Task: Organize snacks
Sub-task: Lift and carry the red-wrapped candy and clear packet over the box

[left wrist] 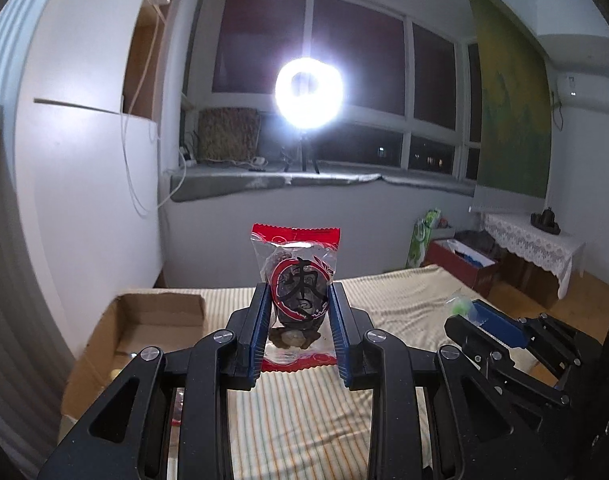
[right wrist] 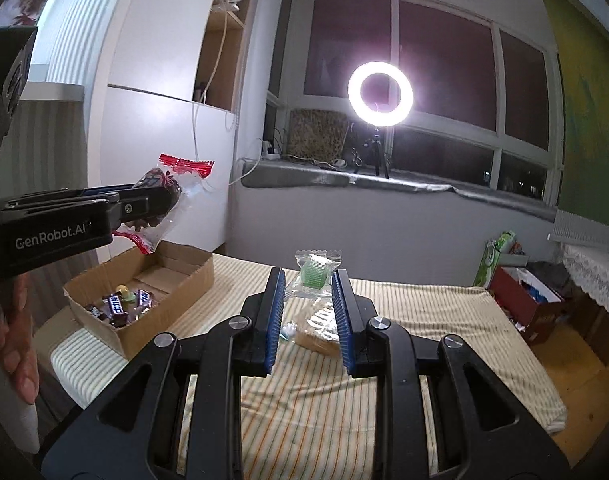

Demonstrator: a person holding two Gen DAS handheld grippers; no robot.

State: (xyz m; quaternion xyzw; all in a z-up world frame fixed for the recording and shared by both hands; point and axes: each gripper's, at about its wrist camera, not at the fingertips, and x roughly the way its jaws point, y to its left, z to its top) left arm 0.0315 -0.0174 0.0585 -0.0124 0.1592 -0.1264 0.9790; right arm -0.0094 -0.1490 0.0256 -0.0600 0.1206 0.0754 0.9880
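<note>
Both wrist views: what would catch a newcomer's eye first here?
The glaring ring light on the windowsill, straight ahead. Next, the left gripper shut on a red-edged date snack packet held up in the air, and the right gripper shut on a clear packet with a green sweet. Left of the striped bed, a cardboard box holds other wrapped snacks.

I am aiming both wrist cameras close along my fingers toward the ring light (left wrist: 309, 89); both are sharing the striped bedcover (right wrist: 424, 320).
</note>
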